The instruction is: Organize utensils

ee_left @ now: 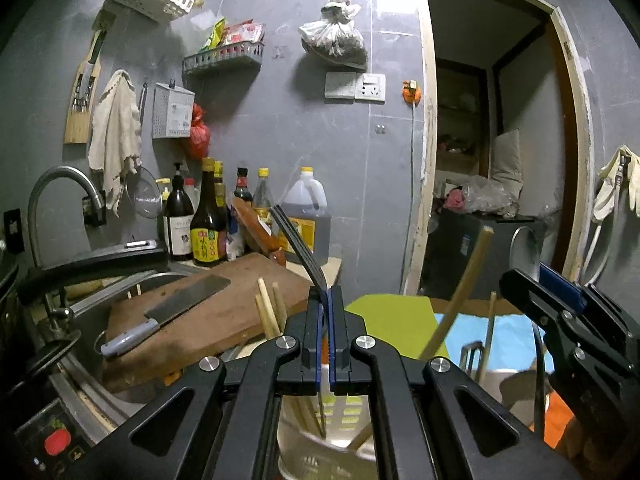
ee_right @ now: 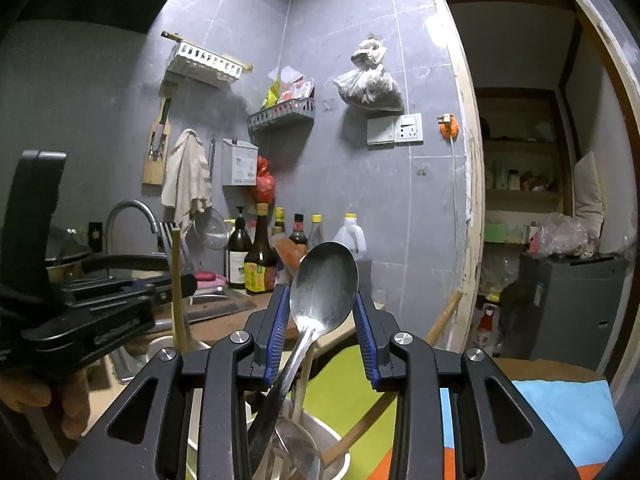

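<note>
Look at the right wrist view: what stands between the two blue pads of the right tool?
A steel spoon, bowl up, between the right tool's pads, its handle running down into the white utensil holder below.

No text can be read with certainty. The yellow label on a dark sauce bottle carries printed characters too blurred to make out, and the embossed lettering on the left gripper's arm is likewise illegible.
</note>
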### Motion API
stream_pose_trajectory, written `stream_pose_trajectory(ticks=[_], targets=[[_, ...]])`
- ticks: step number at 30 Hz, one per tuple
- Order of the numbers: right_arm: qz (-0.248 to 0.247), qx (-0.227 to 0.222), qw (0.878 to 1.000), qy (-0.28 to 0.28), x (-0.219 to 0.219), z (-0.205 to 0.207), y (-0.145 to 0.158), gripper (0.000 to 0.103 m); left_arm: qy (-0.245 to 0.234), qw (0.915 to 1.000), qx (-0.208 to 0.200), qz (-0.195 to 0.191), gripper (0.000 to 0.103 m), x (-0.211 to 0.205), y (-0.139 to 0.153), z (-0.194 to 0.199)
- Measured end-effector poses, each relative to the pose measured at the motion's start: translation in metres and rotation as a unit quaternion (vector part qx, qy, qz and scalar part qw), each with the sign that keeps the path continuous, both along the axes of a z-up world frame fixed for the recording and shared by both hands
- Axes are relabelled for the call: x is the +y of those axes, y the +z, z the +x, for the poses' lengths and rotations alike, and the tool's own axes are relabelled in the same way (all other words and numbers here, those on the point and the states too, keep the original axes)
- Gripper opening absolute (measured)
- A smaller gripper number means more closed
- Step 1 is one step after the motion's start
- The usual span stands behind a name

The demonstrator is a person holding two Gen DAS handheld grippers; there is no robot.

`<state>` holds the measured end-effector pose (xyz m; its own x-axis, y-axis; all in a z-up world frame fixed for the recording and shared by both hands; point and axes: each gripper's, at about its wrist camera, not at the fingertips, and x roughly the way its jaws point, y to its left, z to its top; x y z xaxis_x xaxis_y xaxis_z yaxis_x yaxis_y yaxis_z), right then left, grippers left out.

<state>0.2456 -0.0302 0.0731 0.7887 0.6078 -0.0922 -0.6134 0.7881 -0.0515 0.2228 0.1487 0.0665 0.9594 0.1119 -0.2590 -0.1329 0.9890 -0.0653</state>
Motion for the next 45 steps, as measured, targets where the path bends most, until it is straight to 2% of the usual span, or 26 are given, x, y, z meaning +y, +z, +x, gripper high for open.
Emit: stream_pose_trajectory(ticks=[3, 5, 10, 22, 27, 29, 33, 37, 40, 45], targets=[[-0.009, 0.004, 1.000, -0.003, 0.001, 0.000, -0.001, 0.031, -0.001, 0.9999, 0.012, -0.007, 0.006, 0.001, -0.002, -0.003], [-0.012, 0.005, 1.000, -0.004, 0.001, -0.001, -0.002, 0.037, -0.001, 0.9998, 0.012, -0.015, 0.008, 0.003, -0.003, -0.007], [-0.016, 0.005, 1.000, -0.002, 0.001, -0.005, -0.003, 0.038, -0.006, 0.9998, -0.006, -0.020, 0.024, 0.004, 0.002, -0.021], [-0.023, 0.011, 1.000, -0.001, 0.002, -0.006, -0.007, 0.038, -0.006, 0.9997, 0.003, -0.024, 0.026, 0.003, 0.000, -0.025], [-0.009, 0.008, 1.000, -0.001, -0.003, -0.009, -0.004, 0.039, -0.007, 0.9994, -0.009, -0.032, 0.037, 0.004, 0.003, -0.033], [0.000, 0.007, 1.000, 0.000, -0.006, -0.012, -0.001, 0.044, -0.005, 0.9993, -0.014, -0.035, 0.039, 0.005, 0.006, -0.038], [0.011, 0.001, 1.000, -0.002, -0.013, -0.019, 0.007, 0.049, 0.003, 0.9987, -0.030, -0.041, 0.051, 0.005, 0.014, -0.050], [0.019, -0.006, 1.000, -0.008, -0.022, -0.031, 0.015, 0.057, 0.005, 0.9977, -0.041, -0.054, 0.058, 0.005, 0.020, -0.067], [0.021, -0.008, 1.000, -0.015, -0.030, -0.040, 0.019, 0.069, 0.005, 0.9973, -0.045, -0.058, 0.063, 0.004, 0.024, -0.078], [0.024, -0.001, 0.999, -0.035, -0.048, -0.057, 0.024, 0.076, -0.008, 0.9971, -0.051, -0.056, 0.076, -0.005, 0.030, -0.098]])
